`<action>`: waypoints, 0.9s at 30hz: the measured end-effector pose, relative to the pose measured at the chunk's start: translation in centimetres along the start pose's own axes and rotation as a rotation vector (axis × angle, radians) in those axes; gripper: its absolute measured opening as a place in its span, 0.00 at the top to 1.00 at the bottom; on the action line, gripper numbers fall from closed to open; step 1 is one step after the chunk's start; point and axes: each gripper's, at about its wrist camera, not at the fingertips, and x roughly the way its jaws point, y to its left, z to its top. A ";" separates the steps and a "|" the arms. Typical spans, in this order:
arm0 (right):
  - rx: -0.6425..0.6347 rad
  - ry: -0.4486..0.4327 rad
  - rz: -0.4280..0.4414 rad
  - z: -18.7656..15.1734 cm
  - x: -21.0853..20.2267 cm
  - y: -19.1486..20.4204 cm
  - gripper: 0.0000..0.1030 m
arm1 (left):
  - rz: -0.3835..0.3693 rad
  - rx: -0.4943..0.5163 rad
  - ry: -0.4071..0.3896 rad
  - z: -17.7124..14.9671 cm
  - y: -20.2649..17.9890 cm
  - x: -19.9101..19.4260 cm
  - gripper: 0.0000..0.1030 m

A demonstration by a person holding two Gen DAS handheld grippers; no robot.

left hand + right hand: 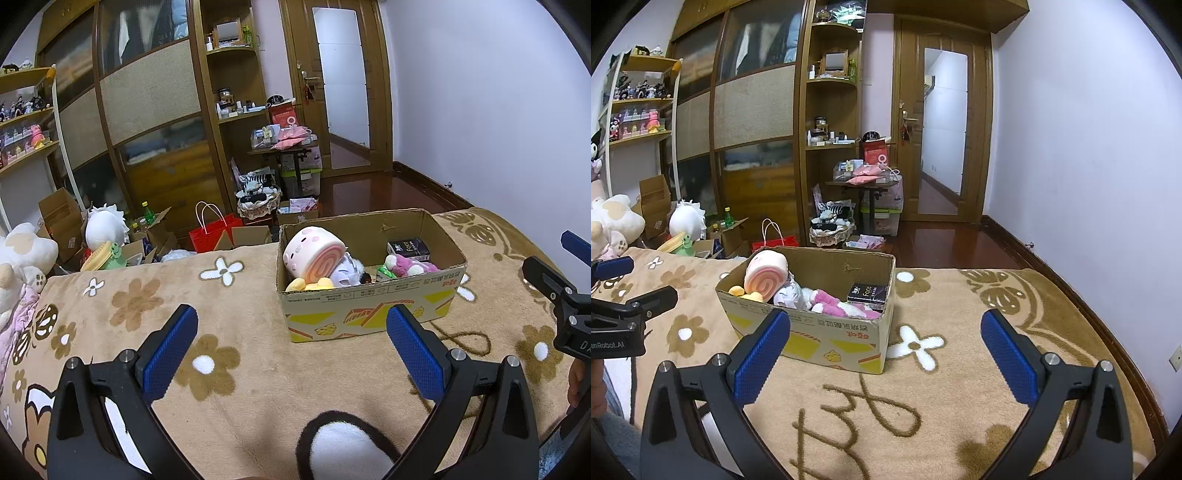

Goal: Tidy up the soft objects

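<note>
A cardboard box (pixel 373 310) (pixel 827 338) stands on the beige flowered blanket (pixel 229 306) (pixel 945 373). It holds a pink swirl roll plush (pixel 314 254) (pixel 764 275), a yellow plush (pixel 310 284), a white plush (pixel 345 273) (pixel 788 295), a pink-and-white plush (pixel 410 266) (pixel 838 306) and a black packet (pixel 409 248) (pixel 868 293). My left gripper (pixel 291 332) is open and empty in front of the box. My right gripper (pixel 886 336) is open and empty too, near the box's right corner. Each gripper shows at the edge of the other's view.
White plush toys (pixel 22 258) (pixel 613 221) lie at the blanket's left end. Beyond the far edge sit open cartons (pixel 61 218), a white round plush (pixel 105 227), a red bag (pixel 212 232) and a cluttered side table (pixel 284 147). A wardrobe (pixel 147 110) and door (pixel 340 85) stand behind.
</note>
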 end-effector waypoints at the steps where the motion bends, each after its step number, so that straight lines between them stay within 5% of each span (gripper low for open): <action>1: 0.001 -0.001 0.002 0.0 0.0 0.0 0.00 | 0.000 0.000 0.000 0.0 0.0 0.0 0.02; 27: 0.000 0.000 0.001 0.1 0.0 -0.1 0.00 | -0.003 -0.002 0.004 0.0 -0.1 -0.1 0.02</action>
